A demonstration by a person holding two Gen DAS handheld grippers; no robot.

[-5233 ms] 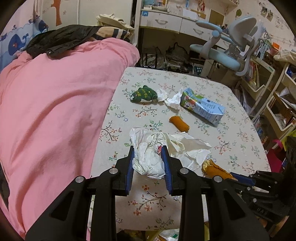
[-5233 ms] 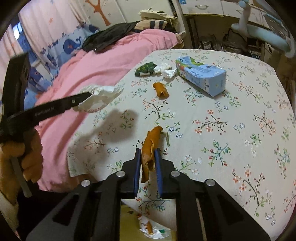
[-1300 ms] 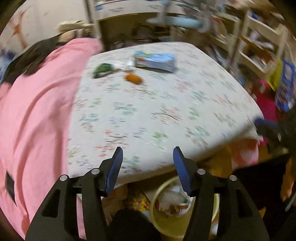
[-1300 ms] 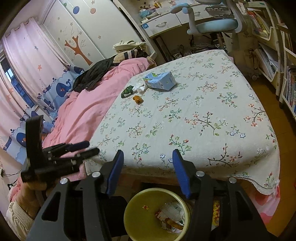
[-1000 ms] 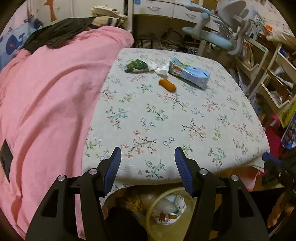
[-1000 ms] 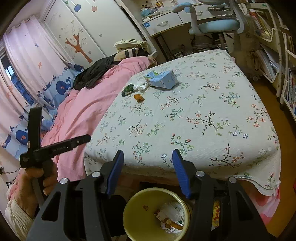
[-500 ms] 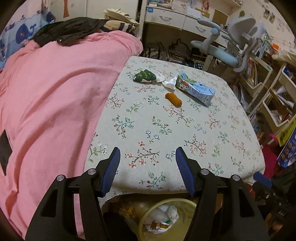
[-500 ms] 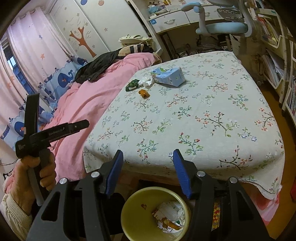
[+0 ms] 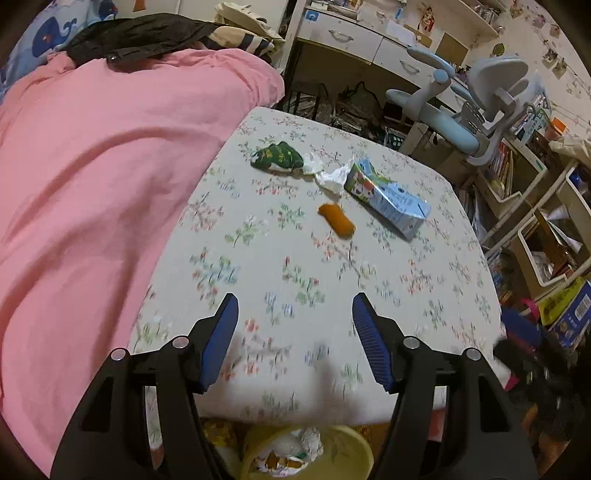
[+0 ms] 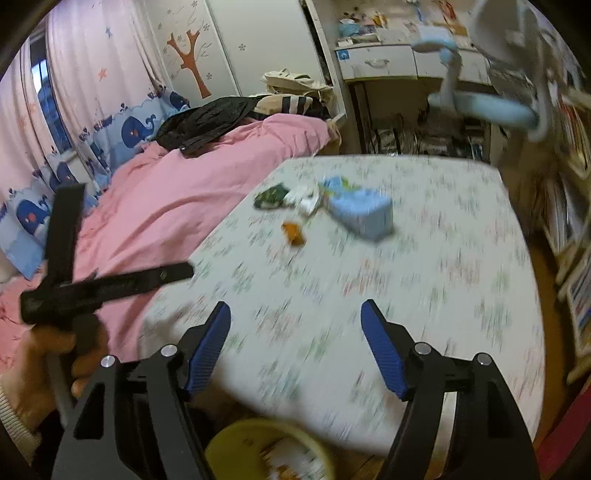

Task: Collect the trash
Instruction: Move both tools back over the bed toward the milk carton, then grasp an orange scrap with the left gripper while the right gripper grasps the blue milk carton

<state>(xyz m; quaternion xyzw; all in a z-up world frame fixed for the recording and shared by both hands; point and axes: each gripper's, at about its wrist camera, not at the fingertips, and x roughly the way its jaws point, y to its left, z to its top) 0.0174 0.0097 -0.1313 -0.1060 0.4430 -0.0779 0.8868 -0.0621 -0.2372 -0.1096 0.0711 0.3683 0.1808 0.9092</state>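
Observation:
On the floral tablecloth (image 9: 332,288) lie a green wrapper (image 9: 277,157), a crumpled white tissue (image 9: 330,177), a blue milk carton (image 9: 388,199) and an orange peel (image 9: 336,219), all at the far side. My left gripper (image 9: 291,339) is open and empty above the table's near edge. A yellow bin (image 9: 347,456) with trash stands below it. In the right wrist view the same trash shows blurred: carton (image 10: 360,212), peel (image 10: 293,232), wrapper (image 10: 271,197). My right gripper (image 10: 295,347) is open and empty above the near edge and the bin (image 10: 258,454).
A pink duvet (image 9: 92,184) covers the bed left of the table, with a black jacket (image 9: 136,35) on it. A blue desk chair (image 9: 461,110) and a desk stand behind. Shelves (image 9: 535,221) line the right side.
Both grippers have moved up and forward from over the bin toward the table, and stay open. Earlier they held a tissue wad and a peel, which now lie in the bin.

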